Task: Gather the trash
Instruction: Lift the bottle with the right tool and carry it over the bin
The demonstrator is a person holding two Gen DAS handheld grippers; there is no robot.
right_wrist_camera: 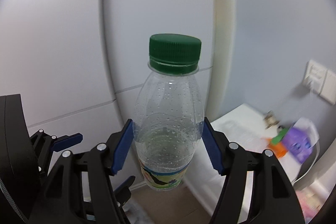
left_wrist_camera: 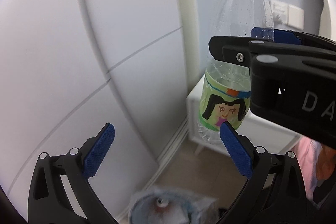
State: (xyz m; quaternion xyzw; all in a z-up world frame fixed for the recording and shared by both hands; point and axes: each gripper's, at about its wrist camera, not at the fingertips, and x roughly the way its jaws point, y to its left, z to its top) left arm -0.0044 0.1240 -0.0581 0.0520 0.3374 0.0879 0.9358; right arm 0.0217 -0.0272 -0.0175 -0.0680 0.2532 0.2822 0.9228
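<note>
A clear empty plastic bottle [right_wrist_camera: 168,114] with a green cap [right_wrist_camera: 175,49] and a cartoon label is held upright in the air. My right gripper [right_wrist_camera: 168,144] is shut on the bottle's middle, its blue pads pressing both sides. In the left wrist view the bottle [left_wrist_camera: 237,14] and the right gripper's black body [left_wrist_camera: 294,81] are at the right. My left gripper [left_wrist_camera: 167,152] is open and empty, just left of and below the bottle. It also shows at the left edge of the right wrist view [right_wrist_camera: 69,140].
A white wardrobe [left_wrist_camera: 63,56] fills the background. A white bedside cabinet [right_wrist_camera: 241,119] at the right carries purple, orange and green items [right_wrist_camera: 294,142]. A blurred clear plastic bag opening [left_wrist_camera: 168,207] lies below the left gripper. Wall sockets [right_wrist_camera: 319,81] are at the right.
</note>
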